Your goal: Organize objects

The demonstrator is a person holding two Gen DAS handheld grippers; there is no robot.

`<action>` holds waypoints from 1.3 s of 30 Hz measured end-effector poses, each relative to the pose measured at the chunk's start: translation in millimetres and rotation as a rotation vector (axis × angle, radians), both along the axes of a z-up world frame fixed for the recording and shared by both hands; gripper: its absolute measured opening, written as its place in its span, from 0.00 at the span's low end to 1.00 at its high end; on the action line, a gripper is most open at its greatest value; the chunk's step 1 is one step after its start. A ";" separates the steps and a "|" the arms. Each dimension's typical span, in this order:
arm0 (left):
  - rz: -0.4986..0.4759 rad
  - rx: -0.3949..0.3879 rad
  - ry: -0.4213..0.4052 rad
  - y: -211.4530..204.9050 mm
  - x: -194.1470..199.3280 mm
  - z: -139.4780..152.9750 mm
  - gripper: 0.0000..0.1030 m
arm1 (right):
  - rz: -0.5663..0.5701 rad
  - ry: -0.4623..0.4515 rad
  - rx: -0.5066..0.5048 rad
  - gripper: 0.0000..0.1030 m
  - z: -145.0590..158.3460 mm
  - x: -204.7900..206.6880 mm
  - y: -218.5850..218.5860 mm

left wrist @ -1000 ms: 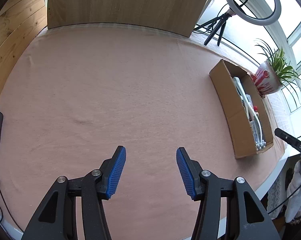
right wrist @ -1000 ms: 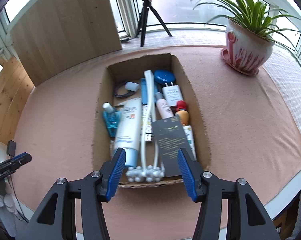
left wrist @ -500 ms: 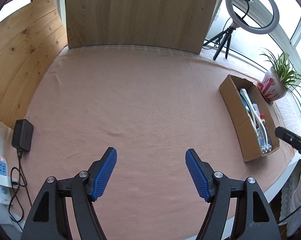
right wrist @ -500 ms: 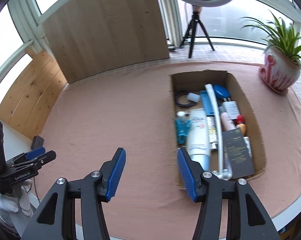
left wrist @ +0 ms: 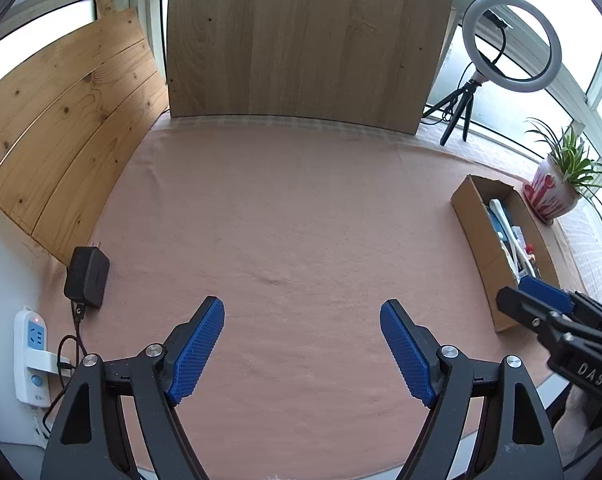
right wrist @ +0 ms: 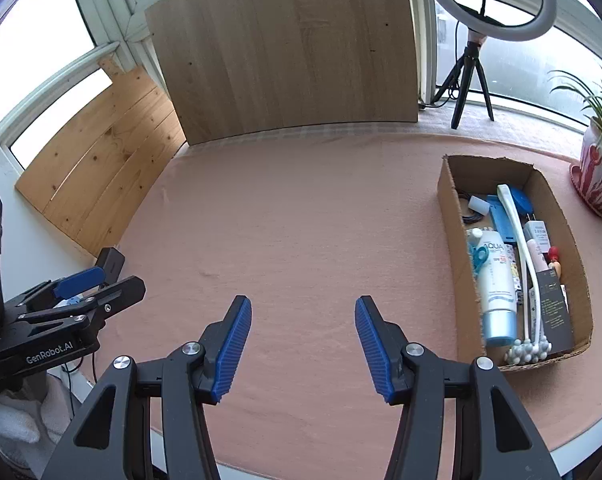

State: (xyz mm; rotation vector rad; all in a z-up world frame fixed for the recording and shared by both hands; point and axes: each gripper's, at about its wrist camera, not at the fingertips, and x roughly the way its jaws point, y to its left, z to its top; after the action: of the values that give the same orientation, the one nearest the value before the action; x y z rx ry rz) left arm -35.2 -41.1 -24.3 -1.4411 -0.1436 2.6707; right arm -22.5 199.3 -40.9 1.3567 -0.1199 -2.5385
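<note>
Pink cloth covers the bench (left wrist: 293, 216), which is backed by a wooden panel (left wrist: 301, 40) along its far edge and by slanted pine boards (left wrist: 61, 128) on its left edge. Windows run behind, with a ring light (left wrist: 511, 38) on a small tripod at the far right corner and a potted plant (left wrist: 553, 196) beside it.

A cardboard box (right wrist: 449, 216) lies near the right edge of the bench, its long side running from the near edge toward the far one. It is packed with toiletries: a white sunscreen tube (right wrist: 497, 280), a long white massager (right wrist: 521, 264) with knobbed ends, a black carton (right wrist: 555, 312), small bottles and blue items.

Left gripper (left wrist: 301, 344) hangs over the near edge of the bench, jaws spread wide, nothing between them and nothing touched; the box is well off to its right. Right gripper (right wrist: 303, 344) also sits over the near edge, jaws wide apart and empty, with the box just to the right of its right jaw, apart from it.

At the left edge rest a black power adapter (left wrist: 87, 278) and a white power strip (left wrist: 31, 354).
</note>
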 end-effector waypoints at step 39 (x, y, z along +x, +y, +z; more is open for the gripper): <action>0.002 -0.035 -0.060 -33.2 -9.8 -27.1 0.82 | -0.038 -0.006 0.056 0.49 -23.9 -8.7 -39.1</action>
State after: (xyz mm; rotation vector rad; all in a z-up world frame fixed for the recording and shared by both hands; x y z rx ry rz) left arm -45.0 -74.3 -51.5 -1.5324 -0.1044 2.6460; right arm -31.2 160.1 -64.8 1.3961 -0.0768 -2.5876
